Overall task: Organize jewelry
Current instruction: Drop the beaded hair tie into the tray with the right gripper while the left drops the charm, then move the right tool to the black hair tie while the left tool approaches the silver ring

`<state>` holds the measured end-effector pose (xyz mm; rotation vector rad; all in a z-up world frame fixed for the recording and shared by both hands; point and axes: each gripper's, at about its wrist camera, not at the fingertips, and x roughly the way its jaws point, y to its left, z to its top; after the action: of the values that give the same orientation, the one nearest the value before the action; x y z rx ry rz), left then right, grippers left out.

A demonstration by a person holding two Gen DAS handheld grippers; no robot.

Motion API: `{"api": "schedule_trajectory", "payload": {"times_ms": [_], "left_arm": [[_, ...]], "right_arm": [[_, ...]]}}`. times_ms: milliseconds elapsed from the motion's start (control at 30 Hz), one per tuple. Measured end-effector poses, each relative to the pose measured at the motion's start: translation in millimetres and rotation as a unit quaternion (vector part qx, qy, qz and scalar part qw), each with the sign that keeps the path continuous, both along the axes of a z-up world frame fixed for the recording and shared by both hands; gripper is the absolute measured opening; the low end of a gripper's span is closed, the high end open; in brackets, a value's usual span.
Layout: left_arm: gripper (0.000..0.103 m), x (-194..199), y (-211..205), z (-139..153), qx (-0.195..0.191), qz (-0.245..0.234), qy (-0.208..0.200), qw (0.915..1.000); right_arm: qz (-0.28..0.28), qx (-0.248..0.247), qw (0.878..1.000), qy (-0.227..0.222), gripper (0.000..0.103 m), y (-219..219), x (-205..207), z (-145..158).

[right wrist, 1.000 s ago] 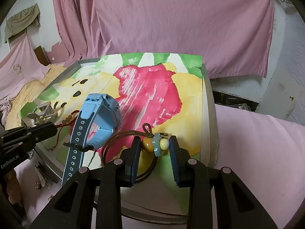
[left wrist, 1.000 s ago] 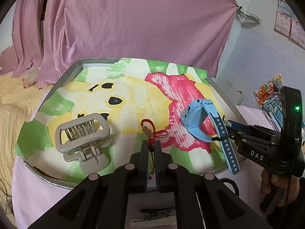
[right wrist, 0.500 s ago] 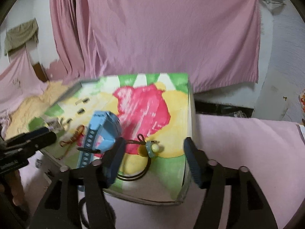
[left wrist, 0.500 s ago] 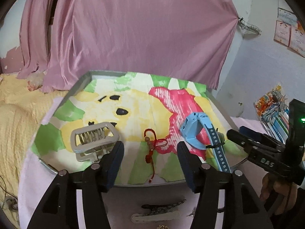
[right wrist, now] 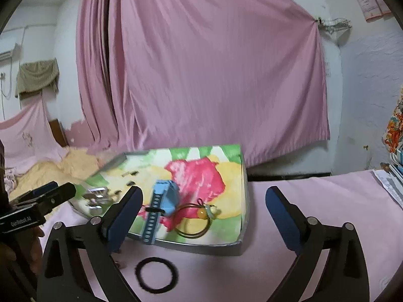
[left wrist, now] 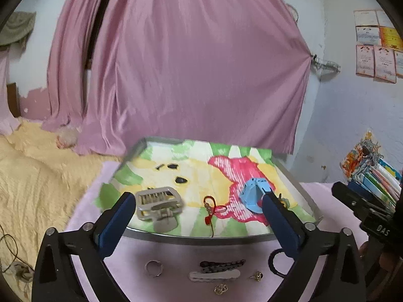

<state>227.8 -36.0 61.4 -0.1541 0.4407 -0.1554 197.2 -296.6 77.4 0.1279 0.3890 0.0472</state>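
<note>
Both grippers have backed off the tray since a second ago, when my left one was pinching the red cord and my right one framed the beaded hair tie; each has let go and pulled up and away.

From the left wrist, I see my left gripper (left wrist: 199, 216) with jaws spread wide and nothing between them. Ahead of it, between the fingers, sit the grey claw clip (left wrist: 158, 205), the red knotted cord bracelet (left wrist: 212, 207) and the blue watch (left wrist: 254, 196), all on the painted tray (left wrist: 201, 239). Below the jaws, on the pink cloth (left wrist: 176, 254), lie loose pieces not yet sorted: a ring (left wrist: 153, 268), a dark hair clip (left wrist: 223, 263), a white hair clip (left wrist: 214, 275) and small gold bits (left wrist: 221, 288).

From the right wrist, my right gripper (right wrist: 204, 212) is likewise spread and empty. Ahead of it the beaded hair tie (right wrist: 196, 220) rests on the tray just beside the watch strap. Under the left finger, a black hair band (right wrist: 156, 273) lies on the cloth.

I judge I am between placements. Next I should drop onto one of the loose pieces, squarely and low, since they lie flat.
</note>
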Motion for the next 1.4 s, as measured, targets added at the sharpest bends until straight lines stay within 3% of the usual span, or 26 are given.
{"api": "schedule_trajectory", "payload": {"times_ms": [300,667,933,1400], "left_arm": [[0.102,-41.5,9.4,7.4,0.016,0.009,-0.053,0.9984],[0.102,-73.3,22.8,4.0,0.022,0.019,-0.068,0.9973],[0.102,-74.6,32.9,-6.9,0.031,0.021,-0.037,0.9986],[0.102,-45.2,44.5,-29.4,0.038,0.024,0.071,0.9964]], "right_arm": [[0.014,-0.017,0.998,-0.063,0.098,19.1,-44.4,9.0],[0.031,-0.03,0.997,-0.071,0.098,32.6,-67.5,8.1],[0.044,-0.038,0.998,-0.033,0.098,39.3,-59.9,-1.7],[0.044,-0.04,0.995,0.08,0.098,40.6,-27.4,-27.5]]}}
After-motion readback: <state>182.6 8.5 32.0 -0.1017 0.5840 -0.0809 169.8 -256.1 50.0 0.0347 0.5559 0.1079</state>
